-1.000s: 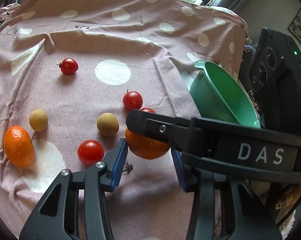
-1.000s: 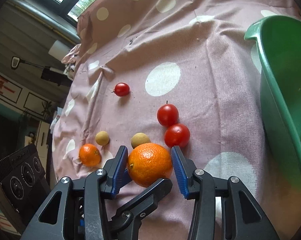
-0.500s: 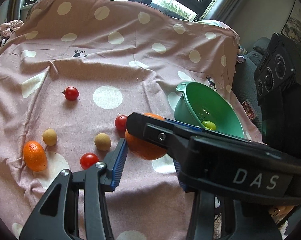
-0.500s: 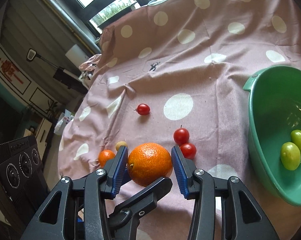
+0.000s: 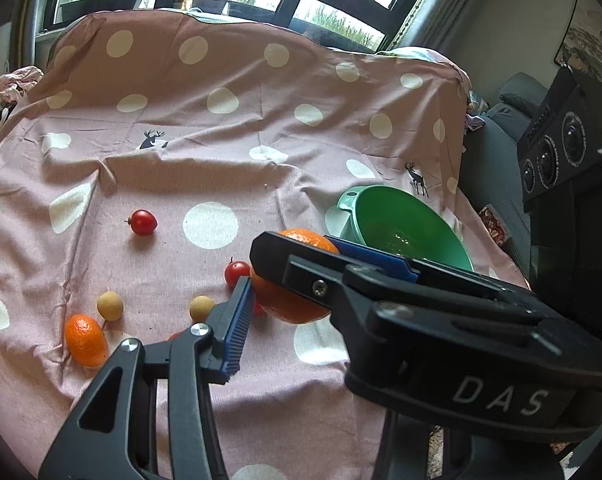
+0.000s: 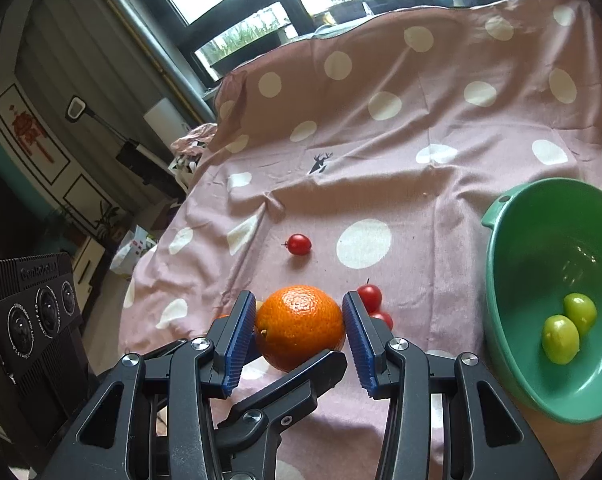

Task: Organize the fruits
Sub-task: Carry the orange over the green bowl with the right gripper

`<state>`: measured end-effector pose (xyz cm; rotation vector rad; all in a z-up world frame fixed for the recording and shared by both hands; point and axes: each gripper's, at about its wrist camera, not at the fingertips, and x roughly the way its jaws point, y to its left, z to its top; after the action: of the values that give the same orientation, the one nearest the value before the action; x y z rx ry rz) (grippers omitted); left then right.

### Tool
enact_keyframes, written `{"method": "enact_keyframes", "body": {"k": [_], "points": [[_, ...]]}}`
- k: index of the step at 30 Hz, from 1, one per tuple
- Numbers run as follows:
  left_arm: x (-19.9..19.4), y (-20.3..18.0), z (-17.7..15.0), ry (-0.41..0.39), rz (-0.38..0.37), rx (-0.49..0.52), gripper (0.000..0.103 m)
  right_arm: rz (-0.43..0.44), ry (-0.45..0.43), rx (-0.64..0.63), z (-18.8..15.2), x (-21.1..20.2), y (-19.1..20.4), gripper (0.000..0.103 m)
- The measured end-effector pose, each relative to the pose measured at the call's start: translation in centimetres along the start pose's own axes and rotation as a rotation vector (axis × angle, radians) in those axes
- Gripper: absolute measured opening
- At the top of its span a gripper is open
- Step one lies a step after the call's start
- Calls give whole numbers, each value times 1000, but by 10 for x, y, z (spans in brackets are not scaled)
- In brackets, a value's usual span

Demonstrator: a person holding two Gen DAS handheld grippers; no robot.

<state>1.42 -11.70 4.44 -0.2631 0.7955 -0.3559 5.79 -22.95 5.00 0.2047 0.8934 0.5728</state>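
My right gripper (image 6: 299,326) is shut on a large orange (image 6: 299,327) and holds it above the pink spotted cloth (image 6: 381,168). The same orange (image 5: 289,300) shows in the left wrist view, with the right gripper's black body crossing in front. My left gripper (image 5: 285,304) is open; only its left finger (image 5: 237,328) shows, beside the orange, and its right finger is hidden. The green bowl (image 6: 497,264) at the right holds two green fruits (image 6: 561,338). Red tomatoes (image 5: 143,222), two tan round fruits (image 5: 110,306) and a small orange (image 5: 84,340) lie on the cloth.
A black speaker-like box (image 5: 561,160) stands at the right of the left wrist view, and one (image 6: 33,320) at the left of the right wrist view. Windows run behind the cloth. The cloth drops off at its left and right edges.
Both grippers have risen and pulled back from the cloth. The right gripper lifted the large orange clear of the cloth, and the bowl's two green fruits came into view.
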Motion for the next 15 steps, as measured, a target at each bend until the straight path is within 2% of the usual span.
{"method": "enact_keyframes", "body": {"k": [11,15], "points": [[-18,-2,26,-92,32,-15,46,-4,-22,-98,28,-12,24,48],[-14,-6,30,-97,39,3,46,-3,-29,-116,35,-13,23,48]]}}
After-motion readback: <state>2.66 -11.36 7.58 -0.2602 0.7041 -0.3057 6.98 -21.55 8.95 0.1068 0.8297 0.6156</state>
